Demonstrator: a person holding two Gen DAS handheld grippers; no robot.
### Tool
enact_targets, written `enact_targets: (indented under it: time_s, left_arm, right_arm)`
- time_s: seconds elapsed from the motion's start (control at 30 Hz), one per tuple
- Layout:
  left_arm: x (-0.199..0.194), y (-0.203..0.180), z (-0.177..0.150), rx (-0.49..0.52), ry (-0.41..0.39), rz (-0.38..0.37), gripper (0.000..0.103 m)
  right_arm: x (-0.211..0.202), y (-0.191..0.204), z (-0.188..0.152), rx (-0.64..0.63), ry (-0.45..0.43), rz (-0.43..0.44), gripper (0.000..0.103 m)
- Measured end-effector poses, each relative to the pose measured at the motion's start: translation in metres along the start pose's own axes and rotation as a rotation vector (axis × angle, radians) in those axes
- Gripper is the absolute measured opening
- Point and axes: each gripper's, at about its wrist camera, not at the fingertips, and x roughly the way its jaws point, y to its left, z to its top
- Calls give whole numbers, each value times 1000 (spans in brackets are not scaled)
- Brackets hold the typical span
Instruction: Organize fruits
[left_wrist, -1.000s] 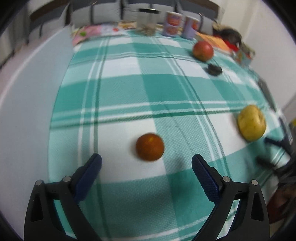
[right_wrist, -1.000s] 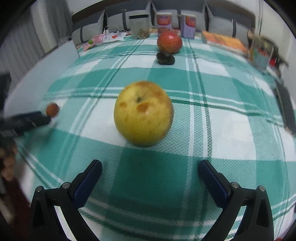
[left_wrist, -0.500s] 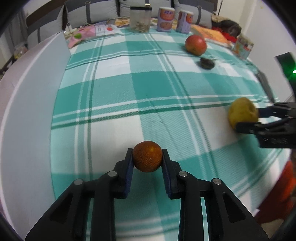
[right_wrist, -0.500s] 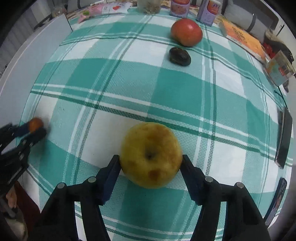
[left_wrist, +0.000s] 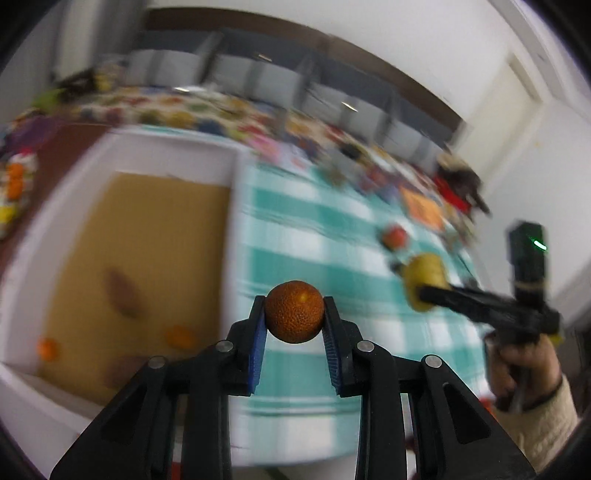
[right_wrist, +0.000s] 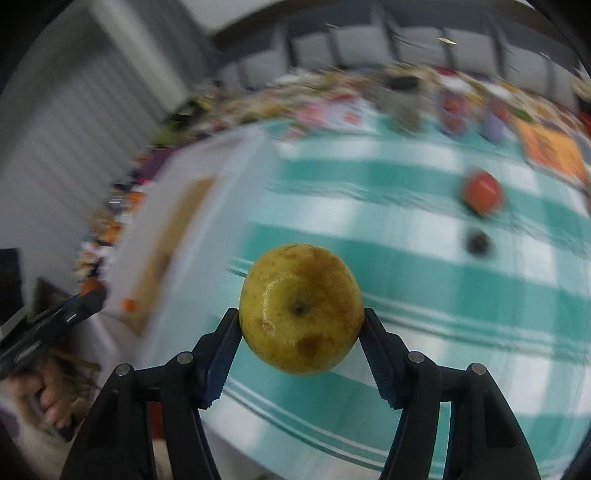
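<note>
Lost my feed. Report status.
Left tongs shut on orange. Right tongs shut on yellow apple. Both airborne; box left, path open.

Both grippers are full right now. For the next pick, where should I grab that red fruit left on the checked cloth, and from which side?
Grip the red fruit across its widest middle, coming down from above or from the near side. It looks round, so any opposing pair of sides should serve. The small dark object lies just in front of it, so a low frontal approach may bump that. Blur hides finer detail.

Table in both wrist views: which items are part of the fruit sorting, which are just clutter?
Job: orange in left claw; yellow apple in right claw; red apple; dark fruit; white box.
Clutter: cans; jar; orange book.
</note>
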Motion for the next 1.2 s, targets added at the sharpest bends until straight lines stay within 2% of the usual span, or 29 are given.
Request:
enact_targets:
  time_s: [0.1, 0.23, 0.3, 0.4, 0.5, 0.57, 0.6, 0.63, 0.7, 0.73, 0.8, 0.93, 1.0, 1.1, 1.2]
  left_arm:
    - [8, 64, 15, -74, 18, 139, 29]
    - [49, 124, 16, -125, 123, 292, 29]
    - [69, 148, 13, -163, 181, 343, 29]
    - [95, 174, 7, -196, 257, 408, 29]
    - [104, 188, -2, -222, 305, 424, 30]
    - [104, 191, -8, -223, 317, 433, 32]
    - [104, 192, -9, -219, 319, 438, 39]
    - [104, 192, -9, -217, 321, 446, 54]
    - [101, 194, -10, -220, 300, 464, 73]
    - [96, 193, -10, -221, 274, 460, 74]
    - [86, 189, -8, -227, 233, 447, 74]
    - [52, 161, -3, -195, 99, 433, 77]
    - [36, 137, -1, -149, 34, 424, 82]
    - [19, 86, -5, -73, -49, 360, 86]
    - [20, 33, -15, -9, -72, 262, 86]
  right_arm:
    - [30, 62, 24, -72, 24, 106, 64]
    - [102, 142, 46, -214, 100, 129, 64]
    - [137, 164, 49, -271, 143, 96, 64]
    - [195, 188, 44, -373, 229, -5, 64]
    - [230, 195, 32, -469, 278, -111, 64]
    - [244, 196, 26, -505, 287, -149, 65]
    - [250, 193, 26, -510, 290, -156, 65]
    - [254, 192, 26, -512, 291, -160, 65]
    - [251, 190, 25, -516, 266, -167, 67]
    - [246, 192, 25, -519, 242, -171, 69]
    - [229, 194, 27, -514, 189, -158, 83]
    - [169, 179, 34, -470, 22, -133, 92]
    - [139, 156, 33, -425, -60, -141, 100]
    - [91, 100, 15, -326, -168, -198, 103]
    - [67, 31, -18, -222, -189, -273, 103]
